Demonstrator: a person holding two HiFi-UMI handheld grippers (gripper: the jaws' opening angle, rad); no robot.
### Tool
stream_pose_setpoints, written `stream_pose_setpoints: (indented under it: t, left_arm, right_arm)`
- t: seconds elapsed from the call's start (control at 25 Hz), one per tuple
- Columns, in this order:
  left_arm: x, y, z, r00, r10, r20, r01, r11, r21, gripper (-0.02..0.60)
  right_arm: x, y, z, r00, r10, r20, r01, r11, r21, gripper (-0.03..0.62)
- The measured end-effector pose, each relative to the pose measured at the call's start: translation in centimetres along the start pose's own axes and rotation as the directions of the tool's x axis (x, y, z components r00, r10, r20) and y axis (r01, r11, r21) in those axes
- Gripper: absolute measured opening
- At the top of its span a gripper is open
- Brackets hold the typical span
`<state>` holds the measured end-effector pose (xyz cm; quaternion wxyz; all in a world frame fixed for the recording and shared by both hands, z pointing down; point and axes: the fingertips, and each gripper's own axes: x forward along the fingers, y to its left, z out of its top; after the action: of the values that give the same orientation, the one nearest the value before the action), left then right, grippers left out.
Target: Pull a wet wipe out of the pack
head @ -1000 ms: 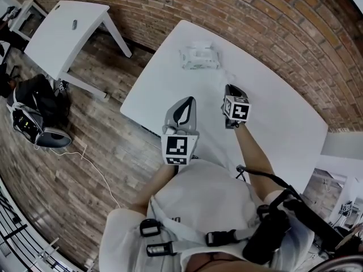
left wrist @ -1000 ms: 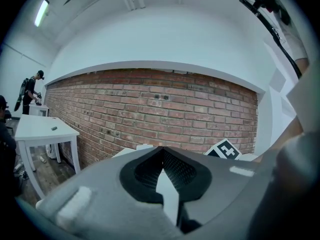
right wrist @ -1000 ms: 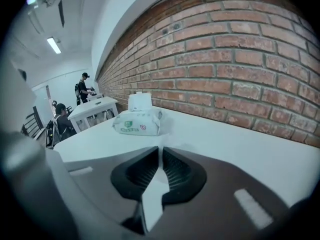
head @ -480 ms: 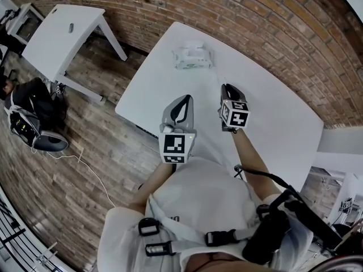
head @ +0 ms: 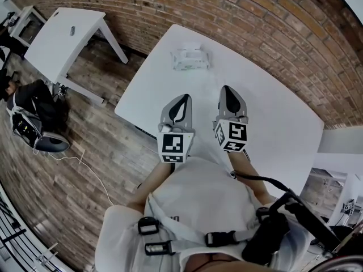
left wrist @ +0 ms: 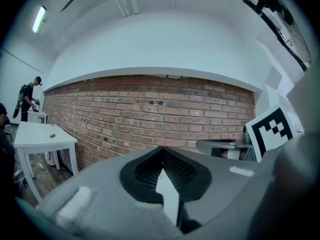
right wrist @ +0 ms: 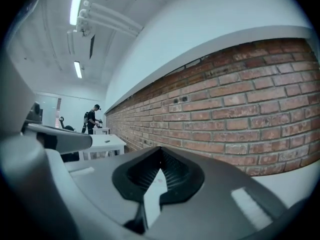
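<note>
- Evidently, nothing is grasped yet: the left gripper (head: pixel 183 99) and right gripper (head: pixel 227 89) are seen shut and empty, well apart from the pack (head: pixel 191 58).
- Next, the pack must be reached and the jaws opened.

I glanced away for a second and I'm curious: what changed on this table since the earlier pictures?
The right tool rose and drew back toward the person, ending beside the left tool, jaws shut on nothing. The left tool, also shut, and the wipes pack on the table stayed put.

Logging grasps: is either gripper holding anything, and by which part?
Nothing: left gripper and right gripper are shut and empty; the pack lies apart on the table.
</note>
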<state>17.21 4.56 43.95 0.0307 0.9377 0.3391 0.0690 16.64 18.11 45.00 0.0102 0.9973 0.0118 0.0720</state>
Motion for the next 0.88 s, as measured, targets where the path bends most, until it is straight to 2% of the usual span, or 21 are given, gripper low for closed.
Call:
stream_pose_setpoints:
  t: [0.24,0.88]
  left_arm:
    - [0.2,-0.7,0.1,1.000,-0.009,0.001,0.009,1.000,0.012,0.002]
    - [-0.3,-0.2,0.3,1.000,0.012,0.003,-0.012,1.000,0.021,0.002]
  right_arm:
    - [-1.3,0.7,-1.7,1.000,0.023,-0.021,-0.023,1.000,0.001,0.006]
    - [-1.1,1.9,-1.3,0.997,0.081,-0.010,-0.081,0.997,-0.004,0.005]
